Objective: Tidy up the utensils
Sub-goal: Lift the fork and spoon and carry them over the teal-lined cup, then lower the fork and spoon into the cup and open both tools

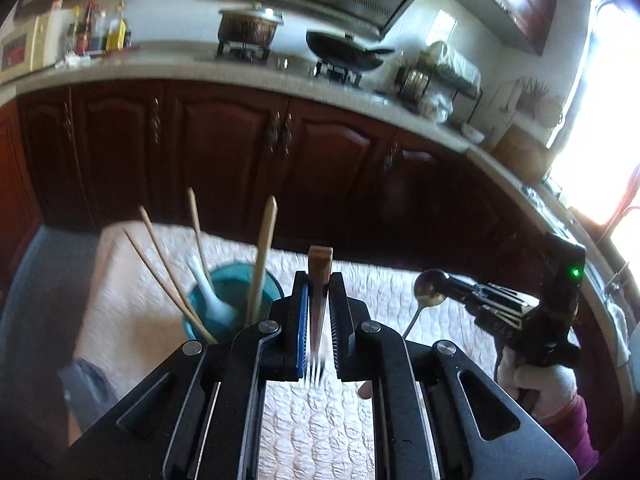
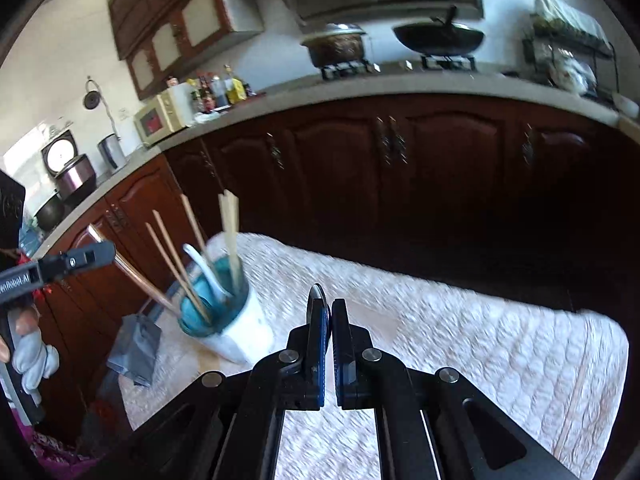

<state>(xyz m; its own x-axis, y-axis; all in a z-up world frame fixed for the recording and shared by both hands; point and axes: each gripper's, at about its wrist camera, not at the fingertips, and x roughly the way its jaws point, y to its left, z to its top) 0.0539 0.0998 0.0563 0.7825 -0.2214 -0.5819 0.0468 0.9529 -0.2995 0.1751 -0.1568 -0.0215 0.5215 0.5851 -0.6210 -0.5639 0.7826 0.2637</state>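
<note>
My left gripper (image 1: 319, 280) is shut on a fork (image 1: 319, 308) with a wooden handle; the handle points away and the tines point back at the camera. Held above the table to the right, my right gripper (image 1: 445, 280) is shut on a metal spoon (image 1: 429, 289), whose bowl sticks out past the fingertips. From the right wrist view only the spoon's bowl edge (image 2: 318, 293) shows above the right gripper (image 2: 327, 308). A white cup (image 2: 240, 332) with a teal inside holds several wooden chopsticks (image 2: 230, 232) and a white ceramic spoon (image 2: 202, 266). It stands left of both grippers.
A white quilted cloth (image 2: 480, 340) covers the table. Behind it run dark wooden cabinets (image 2: 440, 168) under a counter with a pot (image 2: 336, 46), a wok (image 2: 438, 38), bottles and a microwave (image 2: 162, 118). A grey dustpan (image 2: 136, 344) lies on the floor at the left.
</note>
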